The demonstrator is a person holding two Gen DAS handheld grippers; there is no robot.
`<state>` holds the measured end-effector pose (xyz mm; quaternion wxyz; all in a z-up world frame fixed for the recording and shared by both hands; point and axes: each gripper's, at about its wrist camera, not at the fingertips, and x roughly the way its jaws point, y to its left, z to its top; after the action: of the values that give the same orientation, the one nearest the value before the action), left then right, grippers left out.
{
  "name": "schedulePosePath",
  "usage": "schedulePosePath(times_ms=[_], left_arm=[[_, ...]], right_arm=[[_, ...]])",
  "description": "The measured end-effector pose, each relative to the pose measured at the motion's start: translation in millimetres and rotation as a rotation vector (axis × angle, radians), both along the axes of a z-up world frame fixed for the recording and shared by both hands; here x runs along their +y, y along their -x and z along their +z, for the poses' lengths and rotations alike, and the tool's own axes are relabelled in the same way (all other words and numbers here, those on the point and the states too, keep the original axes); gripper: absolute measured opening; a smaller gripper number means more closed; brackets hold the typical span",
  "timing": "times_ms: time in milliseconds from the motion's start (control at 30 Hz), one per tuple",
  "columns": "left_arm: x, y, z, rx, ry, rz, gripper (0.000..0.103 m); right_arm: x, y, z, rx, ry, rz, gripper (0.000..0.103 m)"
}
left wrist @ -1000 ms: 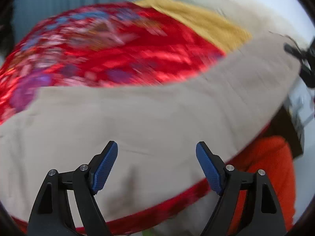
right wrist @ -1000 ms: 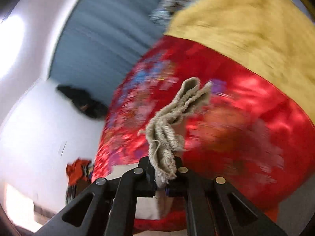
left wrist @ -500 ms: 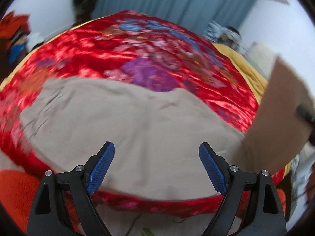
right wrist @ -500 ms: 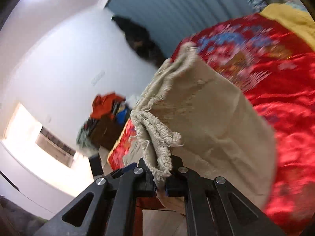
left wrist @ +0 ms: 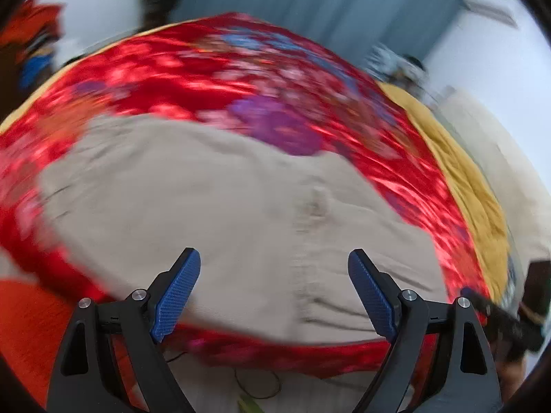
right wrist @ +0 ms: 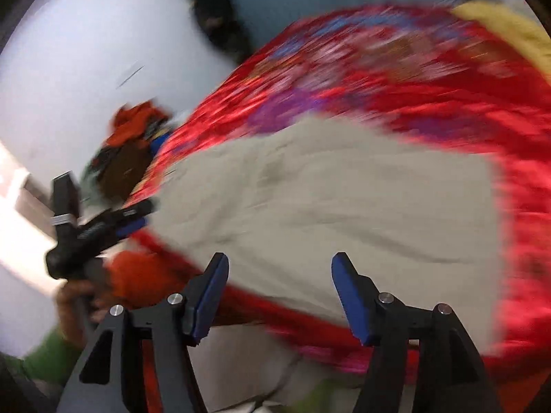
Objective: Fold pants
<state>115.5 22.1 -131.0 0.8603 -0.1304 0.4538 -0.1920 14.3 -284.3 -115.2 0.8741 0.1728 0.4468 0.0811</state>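
Left gripper (left wrist: 273, 290): black frame, blue ribbed pads, jaws spread wide, nothing between them. It hangs over the near edge of the beige woven pants (left wrist: 220, 213), pads not touching the cloth as far as the blur allows.

Pants lie spread flat on the shiny red floral satin bedspread (left wrist: 241, 79), filling the centre of the left wrist view from 9 o'clock across to 4 o'clock. Some creases near the 5 o'clock edge; a faint seam or smudge runs down the middle. Whether there is a doubled layer, cannot tell from the blur.

Mustard-yellow blanket (left wrist: 471, 186) runs along the bedspread's edge at 3 o'clock. Grey-blue curtain (left wrist: 310, 0) at 12 o'clock. Orange cloth (left wrist: 24, 316) at 8 o'clock, below the bed edge.

Right wrist view: left gripper (right wrist: 132, 218) shows again at 9 o'clock, held by a hand (right wrist: 74, 301) with a green sleeve (right wrist: 44, 356) below it. Pile of orange and brown clothes (right wrist: 131, 144) at 10 o'clock against the white wall.

Right gripper (right wrist: 279, 297): same build, jaws have just been opening, now standing apart with nothing held. Pants (right wrist: 327, 199) lie ahead of it, on the bedspread (right wrist: 396, 79), the edge at 3 o'clock straight and square. The pads sit just over the near hem, apart from the cloth.
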Motion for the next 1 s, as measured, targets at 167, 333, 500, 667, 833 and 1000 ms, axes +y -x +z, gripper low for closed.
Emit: schedulePosePath(times_ms=[167, 333, 500, 667, 833, 1000], left_arm=[[-92.2, -11.7, -0.8, -0.017, -0.033, -0.241, 0.089], [-133.2, -13.3, -44.6, 0.101, -0.175, -0.338, 0.053], [-106.9, 10.6, -50.1, 0.158, -0.21, -0.353, 0.024], [-105.7, 2.4, -8.2, 0.002, -0.171, -0.287, 0.084], [-137.1, -11.0, -31.8, 0.031, -0.234, -0.333, 0.078], [-140.3, 6.1, -65.3, 0.08, -0.325, -0.371, 0.071]], right_arm=[[-88.3, 10.3, 12.3, -0.013, -0.08, -0.145, 0.048], [-94.5, -9.8, -12.6, 0.029, -0.182, -0.136, 0.035], [-53.5, -4.8, -74.2, 0.232, -0.202, -0.004, 0.034], [-79.8, -23.8, -38.0, 0.127, -0.225, -0.067, 0.034], [-119.6, -91.7, -37.9, 0.146, -0.168, -0.149, 0.034], [-128.0, -109.3, -72.4, 0.253, -0.181, -0.207, 0.032]])
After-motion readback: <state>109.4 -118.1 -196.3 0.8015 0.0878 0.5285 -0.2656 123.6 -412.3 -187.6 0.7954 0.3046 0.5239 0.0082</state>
